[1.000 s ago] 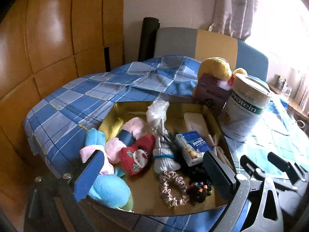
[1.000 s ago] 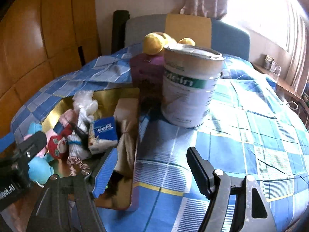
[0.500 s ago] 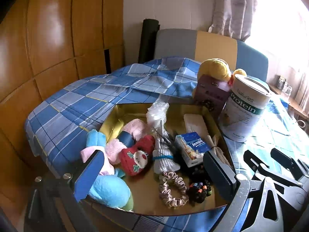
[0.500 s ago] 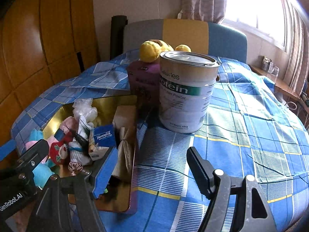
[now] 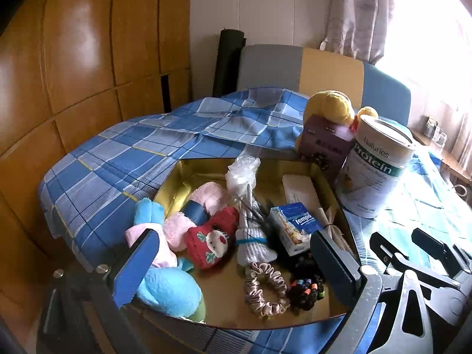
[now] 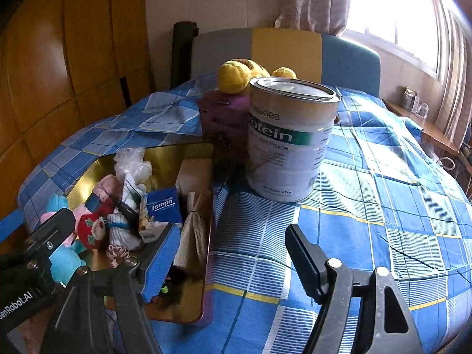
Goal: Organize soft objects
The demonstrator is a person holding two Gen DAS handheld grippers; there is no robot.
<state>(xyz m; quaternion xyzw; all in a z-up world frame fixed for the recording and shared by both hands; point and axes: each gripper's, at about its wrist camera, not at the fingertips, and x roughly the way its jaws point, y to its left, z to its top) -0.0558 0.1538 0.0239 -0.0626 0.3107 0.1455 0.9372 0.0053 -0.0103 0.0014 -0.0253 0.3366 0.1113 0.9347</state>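
Note:
A gold tray on the blue checked bedspread holds soft things: a blue plush, a red Christmas sock, pink socks, a rolled white sock, a beige scrunchie, dark hair ties and a Tempo tissue pack. My left gripper is open and empty above the tray's near edge. My right gripper is open and empty over the bedspread right of the tray. It also shows in the left wrist view.
A white protein tin stands right of the tray, a purple box beside it and a yellow plush behind. A wooden wardrobe is on the left, a headboard and a curtained window behind.
Both grippers have drawn back and risen slightly, so the tray and tin sit lower in view. Both stay open and nothing in the tray has moved.

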